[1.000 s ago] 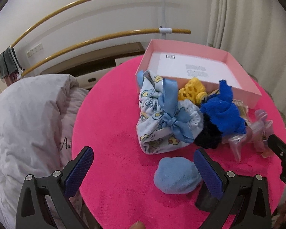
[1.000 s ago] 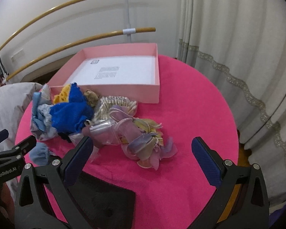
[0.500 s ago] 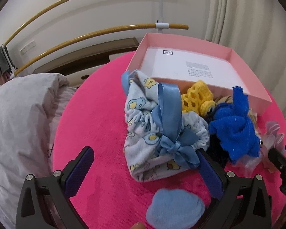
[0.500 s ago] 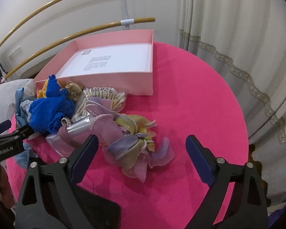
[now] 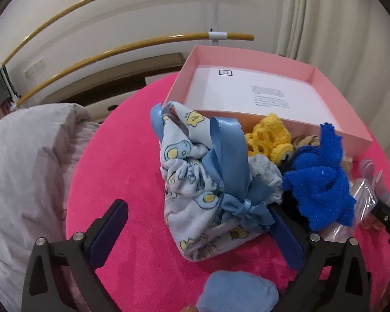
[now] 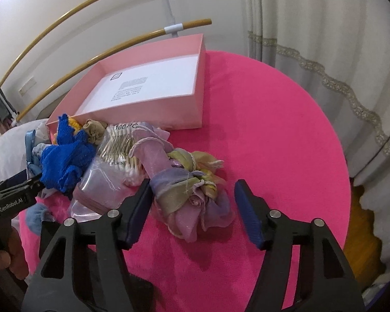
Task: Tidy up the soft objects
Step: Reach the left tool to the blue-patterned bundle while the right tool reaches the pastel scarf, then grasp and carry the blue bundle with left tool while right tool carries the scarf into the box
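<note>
Right hand-held gripper [image 6: 192,210]: jaws roughly half apart and closing, with the pastel organza bundle [image 6: 192,192] between them. Left pad appears to brush the bundle's lilac edge; right pad stands clear of it. Not clamped.

Left hand-held gripper [image 5: 199,230]: jaws wide apart, straddling the near end of the printed baby cloth bundle [image 5: 192,182] tied with a blue satin ribbon [image 5: 231,171]. Right pad sits against the bow; left pad is well clear over bare worktop [image 5: 117,161]. Nothing held.

Organza bundle lies on the pink worktop near the front, just beside the bag of cotton swabs [image 6: 122,156]. Its long axis runs from the swab bag toward the gripper.

Cloth bundle lies before the pink box [image 5: 247,62], long axis running from the box's near corner toward the gripper. Royal-blue knit piece [image 5: 322,182] touches its right side.
</note>
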`<state>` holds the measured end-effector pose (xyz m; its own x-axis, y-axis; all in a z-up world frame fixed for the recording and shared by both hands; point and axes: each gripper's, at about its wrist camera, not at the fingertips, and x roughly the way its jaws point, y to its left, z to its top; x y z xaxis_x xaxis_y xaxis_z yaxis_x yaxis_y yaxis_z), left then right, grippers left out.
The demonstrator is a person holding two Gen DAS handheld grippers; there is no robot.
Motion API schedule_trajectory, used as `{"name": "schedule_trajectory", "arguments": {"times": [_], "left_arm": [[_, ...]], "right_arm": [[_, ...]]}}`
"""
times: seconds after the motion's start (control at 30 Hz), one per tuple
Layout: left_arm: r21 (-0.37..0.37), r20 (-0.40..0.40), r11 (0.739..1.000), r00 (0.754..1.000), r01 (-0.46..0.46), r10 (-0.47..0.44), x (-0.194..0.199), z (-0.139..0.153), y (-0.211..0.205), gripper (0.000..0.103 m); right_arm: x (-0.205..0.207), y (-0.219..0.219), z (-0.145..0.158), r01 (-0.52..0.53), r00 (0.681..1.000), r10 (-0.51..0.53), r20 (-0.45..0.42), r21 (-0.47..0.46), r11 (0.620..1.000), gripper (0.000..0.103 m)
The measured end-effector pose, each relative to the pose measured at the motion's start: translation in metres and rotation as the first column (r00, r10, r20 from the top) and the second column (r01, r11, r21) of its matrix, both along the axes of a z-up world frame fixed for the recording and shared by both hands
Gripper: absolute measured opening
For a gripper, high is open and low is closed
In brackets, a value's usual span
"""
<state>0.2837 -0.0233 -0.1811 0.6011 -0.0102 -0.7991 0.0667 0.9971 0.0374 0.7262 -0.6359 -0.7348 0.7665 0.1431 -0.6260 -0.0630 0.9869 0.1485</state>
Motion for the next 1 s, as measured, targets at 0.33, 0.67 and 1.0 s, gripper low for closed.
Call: {"name": "schedule_trajectory", "arguments": {"times": [0.33,0.67,1.0], "left_arm": [[-0.132,0.009,0.989,0.998,0.07,-0.069,0.006,-0.009,0.006,0.063],[-0.114,0.023,0.99,0.996,0.089,-0.086,-0.009,-0.001,0.018,0.042],[-0.119,0.068,0.989,0.994,0.088,-0.08,-0.039,0.024,0.029,0.038]], "right_arm": [[0.011,0.014,-0.006,-0.022,1.0,0.023,0.009,-0.032,0.999,0.038],[-0.008,0.006,0.001,-0.007,0.999,0.008,0.038,-0.02,1.0,0.032],[-0.024,-0.001,0.011,-0.001,0.998,0.002,0.062,-0.009,1.0,0.032]]}}
